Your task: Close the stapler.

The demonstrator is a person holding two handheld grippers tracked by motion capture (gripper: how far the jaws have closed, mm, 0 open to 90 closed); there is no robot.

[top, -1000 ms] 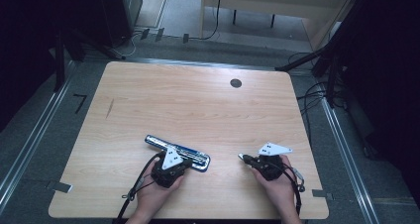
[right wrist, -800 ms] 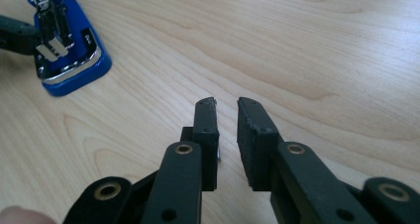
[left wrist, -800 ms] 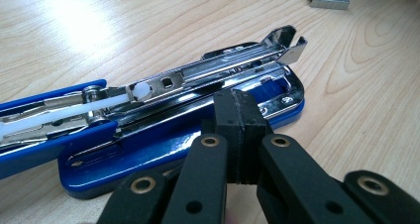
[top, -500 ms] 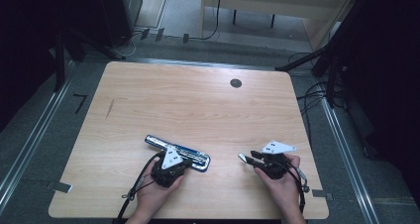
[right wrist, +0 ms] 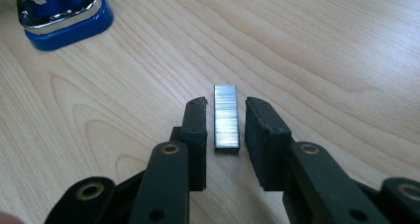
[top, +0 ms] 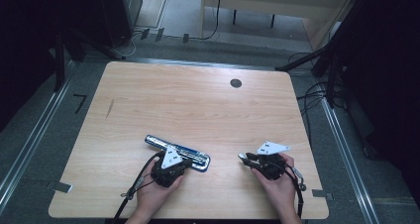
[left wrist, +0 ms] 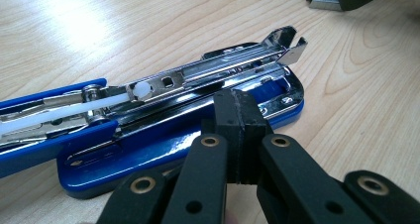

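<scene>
1. Where the right gripper [right wrist: 225, 130] reaches the wooden table [top: 198, 105], a strip of staples [right wrist: 226, 116] lies flat between its two black jaws, near the table's front right part.
2. The jaws stand a little apart with a narrow gap on each side of the strip; the pads do not press on it. They have just been closing slightly, the strip between them.
3. In the high view the right gripper [top: 246, 158] points left toward the stapler [top: 177, 152], and the person's right hand [top: 277, 182] grasps it from the table's near edge.
4. The blue stapler lies opened out flat on the table, left of the strip and well apart from it, its chrome magazine [left wrist: 223, 68] exposed and facing up.
5. The left gripper [left wrist: 241, 130] has its jaws shut together with nothing between them; its tips rest at the stapler's blue base [left wrist: 163, 152], beside the open magazine.
6. The person's left hand [top: 157, 194] grasps that gripper [top: 174, 160] from the near edge.
7. A dark round grommet [top: 236, 83] sits near the table's far edge.
</scene>
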